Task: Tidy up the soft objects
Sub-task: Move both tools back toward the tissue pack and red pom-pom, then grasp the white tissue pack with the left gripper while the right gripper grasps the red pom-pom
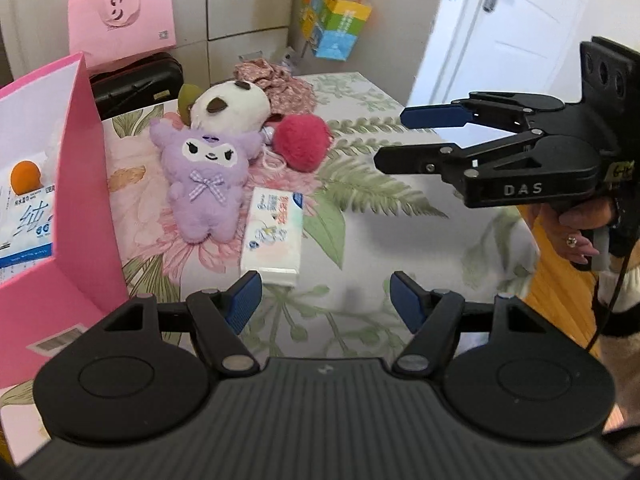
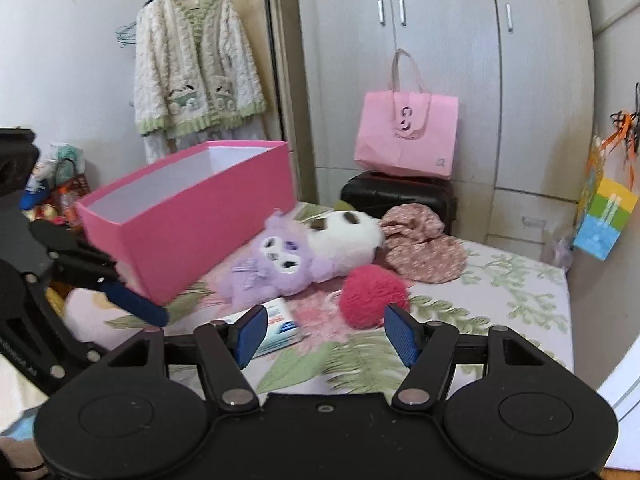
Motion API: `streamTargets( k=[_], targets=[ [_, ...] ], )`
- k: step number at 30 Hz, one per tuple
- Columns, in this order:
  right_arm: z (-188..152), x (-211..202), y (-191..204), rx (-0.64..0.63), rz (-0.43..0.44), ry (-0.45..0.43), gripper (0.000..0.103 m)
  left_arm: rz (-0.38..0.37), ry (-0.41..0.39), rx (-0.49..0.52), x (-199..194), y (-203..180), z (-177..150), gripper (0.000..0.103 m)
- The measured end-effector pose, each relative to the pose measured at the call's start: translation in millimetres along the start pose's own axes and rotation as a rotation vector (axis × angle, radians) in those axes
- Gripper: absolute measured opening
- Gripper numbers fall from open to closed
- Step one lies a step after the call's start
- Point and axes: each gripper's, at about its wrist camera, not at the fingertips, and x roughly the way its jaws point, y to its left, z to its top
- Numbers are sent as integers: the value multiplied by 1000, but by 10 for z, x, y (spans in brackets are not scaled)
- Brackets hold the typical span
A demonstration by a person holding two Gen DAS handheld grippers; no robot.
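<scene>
We judge the sorting barely begun: the purple plush doll (image 1: 208,184), the white panda plush (image 1: 230,106), the red pompom (image 1: 302,142), the floral cloth (image 2: 420,244) and the tissue pack (image 1: 274,236) all lie on the bed (image 1: 400,240), clustered beside the open pink box (image 2: 188,216) at its left edge. Our left claw (image 1: 324,300) hovers tilted down just short of the tissue pack, jaws apart and empty; our right claw (image 2: 326,334) points toward the pompom, likewise spread and holding nothing.
</scene>
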Motion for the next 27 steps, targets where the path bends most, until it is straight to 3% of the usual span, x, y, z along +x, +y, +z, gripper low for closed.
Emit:
streamTargets(
  k=[3, 8, 13, 16, 27],
  targets=[
    [11, 109, -26, -43, -66, -34, 70, 46, -45, 2, 132, 0, -4, 69],
    [40, 380, -25, -114, -62, -2, 70, 183, -83, 48, 385, 2, 9, 69],
    [46, 635, -102, -76, -33, 42, 69, 154, -80, 19, 564, 104, 23, 66],
    [39, 745, -169, -50, -69, 45, 70, 121, -84, -6, 612, 135, -1, 56],
    [45, 1112, -326, 55, -55, 99, 72, 155, -163, 1, 760, 45, 7, 56]
  ],
)
